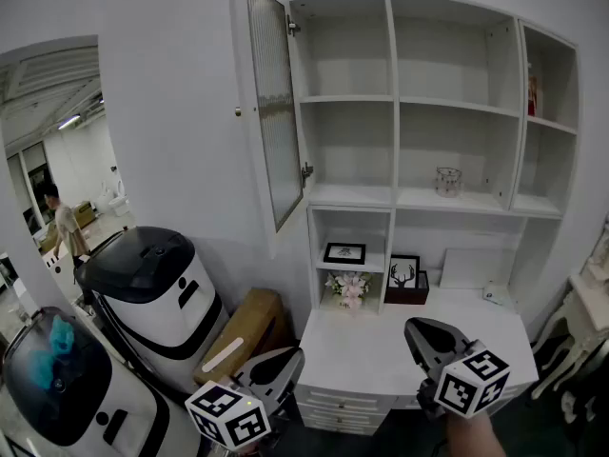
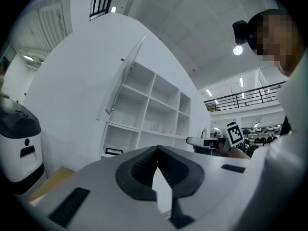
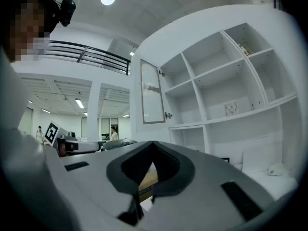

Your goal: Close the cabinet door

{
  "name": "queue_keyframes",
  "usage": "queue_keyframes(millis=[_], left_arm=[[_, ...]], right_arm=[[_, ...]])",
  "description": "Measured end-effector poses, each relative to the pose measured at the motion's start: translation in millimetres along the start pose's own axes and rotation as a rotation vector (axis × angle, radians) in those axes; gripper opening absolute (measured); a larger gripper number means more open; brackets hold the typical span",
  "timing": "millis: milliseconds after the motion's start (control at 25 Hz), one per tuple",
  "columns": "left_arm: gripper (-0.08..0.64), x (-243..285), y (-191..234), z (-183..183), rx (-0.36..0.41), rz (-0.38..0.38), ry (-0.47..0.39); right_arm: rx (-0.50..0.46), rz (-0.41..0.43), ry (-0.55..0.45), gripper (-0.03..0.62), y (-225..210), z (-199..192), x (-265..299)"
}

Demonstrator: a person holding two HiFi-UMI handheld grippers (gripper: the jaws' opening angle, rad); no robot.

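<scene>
Hanging low at the near edge of the head view, both grippers are closed on nothing, the left gripper [image 1: 281, 362] by the front left corner of the white desk [image 1: 371, 346] and the right gripper [image 1: 423, 333] further right. Well above and beyond them the cabinet door [image 1: 274, 103], a tall ribbed-glass panel with its long axis upright, stands swung out toward the camera, hinged to the left side of the cabinet [image 1: 395, 93]. Its free edge lies almost straight up from the left gripper, which looks the nearer one, so the closing push would likely run rightward and back toward the shelves.
</scene>
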State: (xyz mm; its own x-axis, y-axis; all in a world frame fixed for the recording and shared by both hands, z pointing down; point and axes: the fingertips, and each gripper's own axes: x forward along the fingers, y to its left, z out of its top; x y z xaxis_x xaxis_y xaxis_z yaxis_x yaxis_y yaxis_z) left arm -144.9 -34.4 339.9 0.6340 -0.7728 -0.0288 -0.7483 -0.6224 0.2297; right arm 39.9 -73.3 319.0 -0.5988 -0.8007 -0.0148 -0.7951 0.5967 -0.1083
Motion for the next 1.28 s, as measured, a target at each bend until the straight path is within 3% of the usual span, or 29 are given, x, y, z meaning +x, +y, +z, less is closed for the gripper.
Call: queue_keyframes(millis=[800, 1280], left_arm=[[0.005, 12, 3, -4, -0.005, 0.016, 0.008], [0.005, 47, 12, 3, -0.017, 0.071, -0.014]], right_arm=[[0.026, 0.028, 0.003, 0.005, -15, -2, 4], [0.026, 0.063, 0.011, 0.005, -53, 11, 25]])
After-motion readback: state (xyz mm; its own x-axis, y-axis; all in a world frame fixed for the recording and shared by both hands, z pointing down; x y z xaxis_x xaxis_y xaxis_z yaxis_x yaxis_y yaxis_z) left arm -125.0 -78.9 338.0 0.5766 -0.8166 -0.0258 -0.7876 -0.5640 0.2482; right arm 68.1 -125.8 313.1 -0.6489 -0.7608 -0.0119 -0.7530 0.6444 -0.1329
